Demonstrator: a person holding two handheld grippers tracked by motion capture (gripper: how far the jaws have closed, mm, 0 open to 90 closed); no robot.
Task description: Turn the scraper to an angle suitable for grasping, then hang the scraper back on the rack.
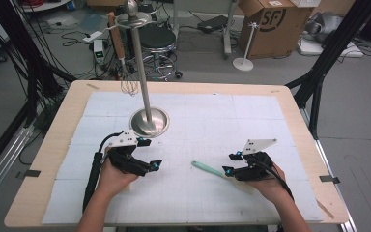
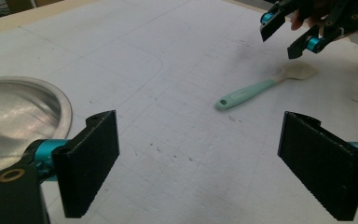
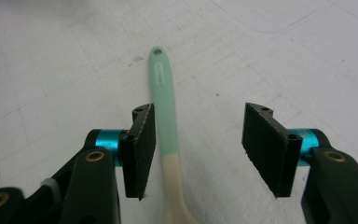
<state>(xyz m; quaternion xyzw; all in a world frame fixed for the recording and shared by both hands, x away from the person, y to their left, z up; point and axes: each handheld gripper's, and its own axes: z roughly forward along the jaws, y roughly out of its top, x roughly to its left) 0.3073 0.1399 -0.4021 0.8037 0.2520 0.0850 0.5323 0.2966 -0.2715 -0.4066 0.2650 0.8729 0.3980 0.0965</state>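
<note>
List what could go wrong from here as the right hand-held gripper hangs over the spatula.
1. The spatula sits off-centre in the right hand-held gripper, close beside one pad; closing may push it sideways rather than pinch it.
2. The slim handle lies flat on the table, so the pads could scrape the surface or slip off.
3. The utensil stand is tall; a lifted spatula swung toward it might knock it.

Wooden table (image 1: 48, 159), white gridded mat (image 1: 222, 121), steel stand (image 1: 149, 122), mint spatula (image 1: 207, 169).

"SF" logo on cardboard box (image 1: 270, 24)
</note>
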